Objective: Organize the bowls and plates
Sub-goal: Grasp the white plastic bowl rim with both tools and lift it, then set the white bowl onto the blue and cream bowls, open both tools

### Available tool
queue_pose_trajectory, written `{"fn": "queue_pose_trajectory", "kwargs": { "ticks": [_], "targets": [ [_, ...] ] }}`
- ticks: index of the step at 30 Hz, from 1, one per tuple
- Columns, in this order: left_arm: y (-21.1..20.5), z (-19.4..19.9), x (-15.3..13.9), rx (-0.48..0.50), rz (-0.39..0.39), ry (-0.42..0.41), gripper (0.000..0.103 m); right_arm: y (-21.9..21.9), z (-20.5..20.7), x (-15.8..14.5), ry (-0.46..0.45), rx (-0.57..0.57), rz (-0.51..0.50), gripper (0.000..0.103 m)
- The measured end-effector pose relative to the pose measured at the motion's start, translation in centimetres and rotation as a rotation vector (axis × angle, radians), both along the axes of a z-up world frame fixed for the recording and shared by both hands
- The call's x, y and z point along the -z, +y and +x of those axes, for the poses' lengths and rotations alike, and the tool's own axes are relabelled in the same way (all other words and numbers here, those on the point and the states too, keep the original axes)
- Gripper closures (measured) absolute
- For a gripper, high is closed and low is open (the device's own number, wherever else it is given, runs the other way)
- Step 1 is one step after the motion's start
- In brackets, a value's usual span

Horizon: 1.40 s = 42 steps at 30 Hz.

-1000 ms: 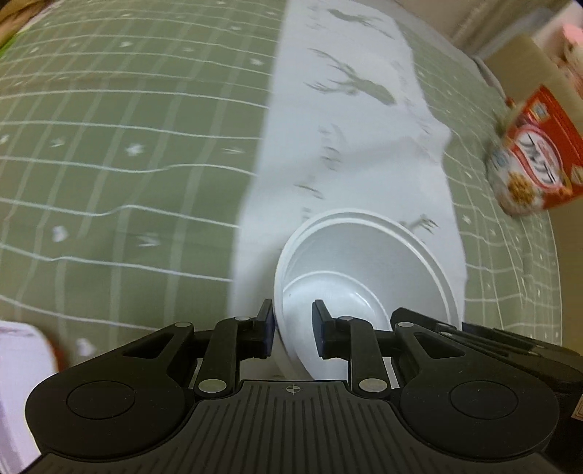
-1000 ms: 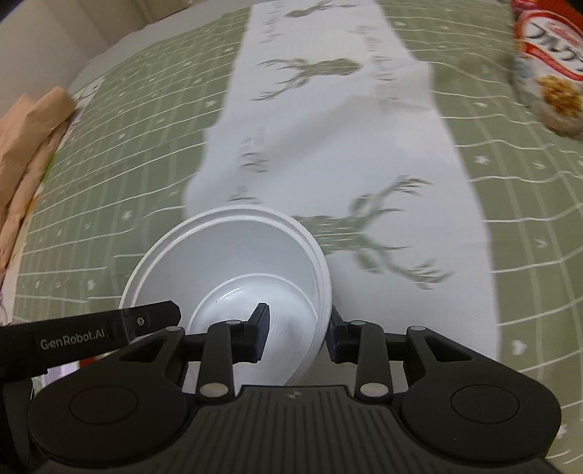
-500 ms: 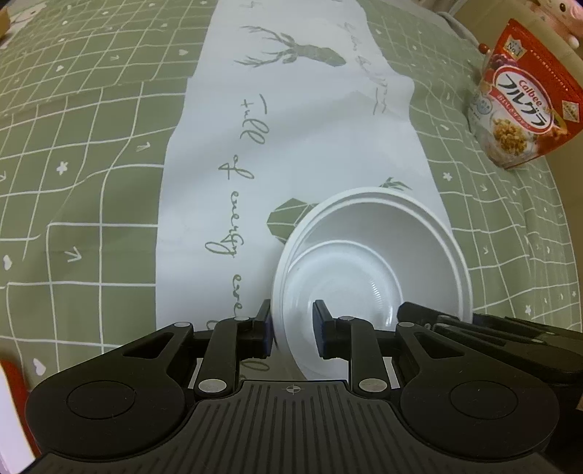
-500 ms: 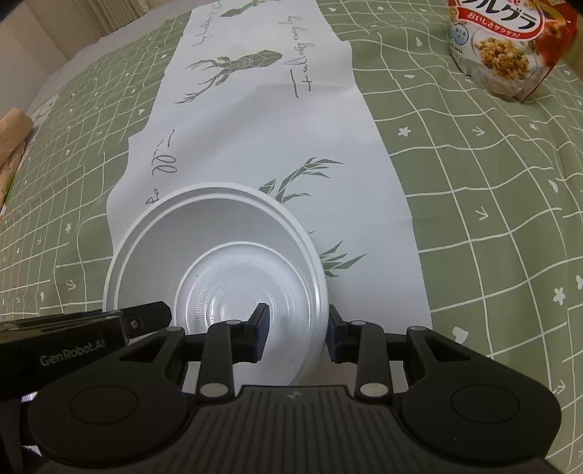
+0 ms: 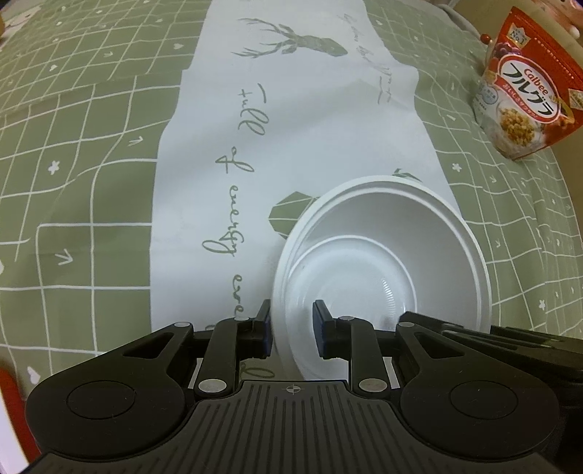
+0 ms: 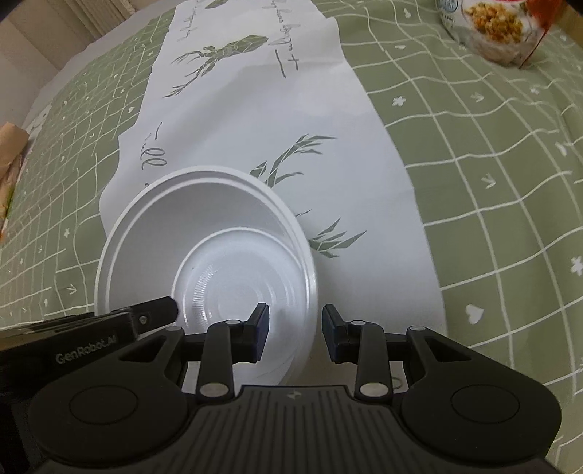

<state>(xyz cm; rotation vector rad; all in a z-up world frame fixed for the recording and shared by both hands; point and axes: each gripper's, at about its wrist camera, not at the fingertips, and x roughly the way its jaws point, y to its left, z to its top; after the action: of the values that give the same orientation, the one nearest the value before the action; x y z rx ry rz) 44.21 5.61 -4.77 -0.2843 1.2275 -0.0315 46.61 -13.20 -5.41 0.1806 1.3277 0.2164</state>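
A stack of nested white bowls (image 5: 382, 255) sits low over the white table runner (image 5: 291, 109), held from both sides. My left gripper (image 5: 293, 328) is shut on the stack's near left rim, one pad outside the wall and one inside. My right gripper (image 6: 295, 330) is shut on the near right rim of the same bowls (image 6: 204, 237). The right gripper's black body (image 5: 473, 335) shows at the bowl's lower right in the left wrist view. In the right wrist view, a left gripper finger (image 6: 156, 310) reaches over the left rim. I cannot tell whether the stack touches the cloth.
A green checked tablecloth (image 5: 91, 146) lies under the runner, which carries deer prints and handwriting. A red cereal bag (image 5: 528, 94) stands at the far right, also seen as the cereal bag (image 6: 488, 29). Brown paper (image 6: 9, 153) lies at the left edge.
Both grippers carried the bowls along the runner and lower toward the cloth. The views went from blurred to steady. Both grips stayed the same.
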Motion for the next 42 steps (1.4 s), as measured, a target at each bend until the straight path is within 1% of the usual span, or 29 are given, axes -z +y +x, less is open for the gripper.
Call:
{"fn": "queue_pose_trajectory", "kwargs": {
  "ticks": [4, 11, 16, 18, 19, 22, 25, 27, 30, 33, 36, 39, 42],
  "targets": [
    [-0.2, 0.2, 0.3, 0.004, -0.001, 0.0, 0.076, 0.4, 0.1, 0.3, 0.005, 0.0, 0.012, 0.071],
    [-0.5, 0.2, 0.7, 0.019, 0.017, -0.004, 0.078, 0.4, 0.0, 0.3, -0.008, -0.011, 0.011, 0.071],
    [0.9, -0.4, 0.5, -0.018, -0.059, -0.019, 0.08, -0.2, -0.5, -0.1, -0.041, -0.005, -0.002, 0.071],
    [1.2, -0.6, 0.2, -0.023, -0.085, -0.025, 0.08, -0.5, -0.6, -0.4, -0.044, -0.001, 0.013, 0.071],
    [1.1, -0.8, -0.1, -0.02, -0.091, -0.033, 0.079, -0.5, -0.6, -0.6, -0.049, -0.006, 0.025, 0.072],
    [0.9, -1.0, -1.4, -0.008, -0.079, -0.064, 0.079, -0.2, -1.0, -1.6, -0.081, -0.018, 0.014, 0.072],
    [0.7, -1.5, -3.4, 0.01, -0.077, -0.104, 0.079, -0.3, -1.5, -3.4, -0.129, -0.031, 0.012, 0.072],
    [0.7, -2.0, -5.0, 0.012, -0.096, -0.132, 0.077, -0.8, -2.1, -4.9, -0.165, -0.042, 0.022, 0.072],
    [0.7, -3.2, -7.4, 0.007, -0.16, -0.146, 0.075, -1.9, -3.3, -7.3, -0.193, -0.053, 0.033, 0.072],
    [-0.4, -5.0, -9.1, 0.035, -0.178, -0.152, 0.074, -3.5, -5.2, -8.9, -0.184, -0.06, 0.053, 0.071],
    [-2.4, -7.5, -9.9, 0.08, -0.156, -0.131, 0.076, -4.6, -7.7, -10.1, -0.155, -0.069, 0.025, 0.07],
    [-4.2, -10.0, -10.0, 0.125, -0.134, -0.079, 0.076, -5.6, -10.4, -10.7, -0.109, -0.073, -0.005, 0.068],
    [-5.1, -12.0, -9.5, 0.141, -0.135, -0.017, 0.076, -6.5, -12.3, -10.5, -0.047, -0.065, -0.002, 0.068]
  ]
}}
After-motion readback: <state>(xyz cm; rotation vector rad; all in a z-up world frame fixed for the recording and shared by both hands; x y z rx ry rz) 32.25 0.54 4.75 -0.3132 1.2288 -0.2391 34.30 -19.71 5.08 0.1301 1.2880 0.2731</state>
